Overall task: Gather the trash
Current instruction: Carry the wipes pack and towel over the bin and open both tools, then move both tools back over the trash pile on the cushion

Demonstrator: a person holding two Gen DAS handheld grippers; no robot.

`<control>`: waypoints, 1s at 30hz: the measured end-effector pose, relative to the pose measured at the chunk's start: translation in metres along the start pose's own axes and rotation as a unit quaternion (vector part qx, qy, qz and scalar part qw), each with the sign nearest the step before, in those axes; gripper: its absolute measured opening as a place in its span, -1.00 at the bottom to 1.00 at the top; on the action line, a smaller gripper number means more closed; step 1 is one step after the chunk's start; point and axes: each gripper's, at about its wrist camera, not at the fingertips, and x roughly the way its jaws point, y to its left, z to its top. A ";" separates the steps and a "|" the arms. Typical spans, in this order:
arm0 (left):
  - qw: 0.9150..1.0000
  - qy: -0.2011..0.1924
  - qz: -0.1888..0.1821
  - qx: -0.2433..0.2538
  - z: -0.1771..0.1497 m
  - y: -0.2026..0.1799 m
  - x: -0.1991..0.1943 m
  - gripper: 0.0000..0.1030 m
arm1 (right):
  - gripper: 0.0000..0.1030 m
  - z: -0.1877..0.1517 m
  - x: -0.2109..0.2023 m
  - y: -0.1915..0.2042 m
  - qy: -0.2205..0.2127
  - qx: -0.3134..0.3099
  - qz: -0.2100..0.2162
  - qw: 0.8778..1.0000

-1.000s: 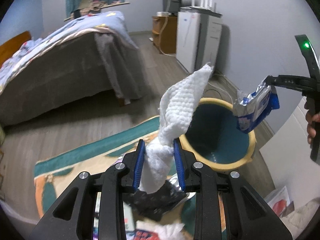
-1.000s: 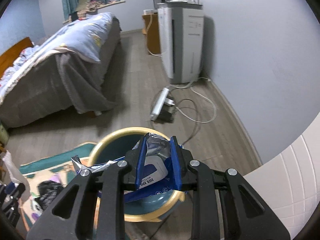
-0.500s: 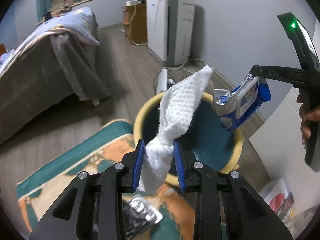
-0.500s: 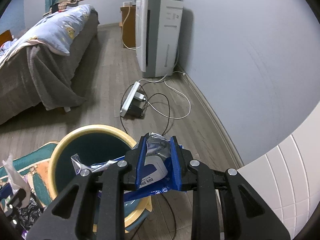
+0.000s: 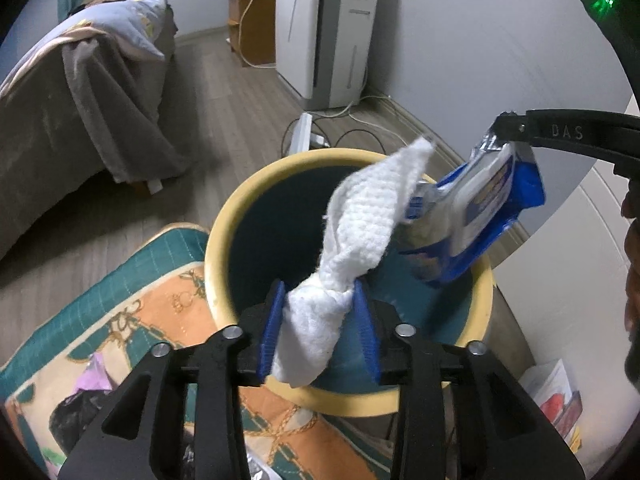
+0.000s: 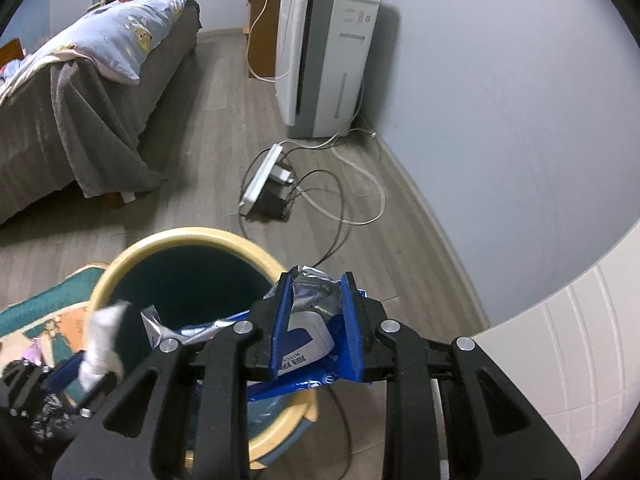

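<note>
1. Since a second ago both hands have come over the bin (image 5: 224, 216): its yellow rim then stood ahead and to the right of the left gripper, and its dark teal inside now fills the middle of the left wrist view.
2. Far left in both views stands one bed (image 5: 80, 92), draped in a grey cover with a blue quilt on top.
3. One patterned rug (image 5: 132, 304) in teal and orange lies against the bin's left side, with one black crumpled bag (image 5: 70, 420) and a scrap of purple wrapper on it.
4. One left gripper (image 5: 318, 330) is over the near rim. Its jaws are opening, wider than before, and one white paper towel (image 5: 360, 236) stands between the blue pads; the right pad looks clear of it.
5. One bin, round and seemingly empty of trash, sits on the wood floor.
6. One right gripper (image 6: 316, 330) holds one blue wipes packet (image 6: 308, 344) over the bin's right rim. Its jaws have eased open slightly, yet the pads press the packet.
7. One white power strip (image 6: 260, 180) with tangled cables lies beyond the bin.
8. One white air purifier (image 6: 324, 52) stands by the wall, one wooden cabinet behind it.
</note>
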 end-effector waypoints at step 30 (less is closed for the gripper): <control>0.983 -0.070 0.147 -0.083 -0.067 0.100 -0.159 0.90 | 0.89 0.000 -0.078 0.086 -0.022 -0.012 0.199 0.980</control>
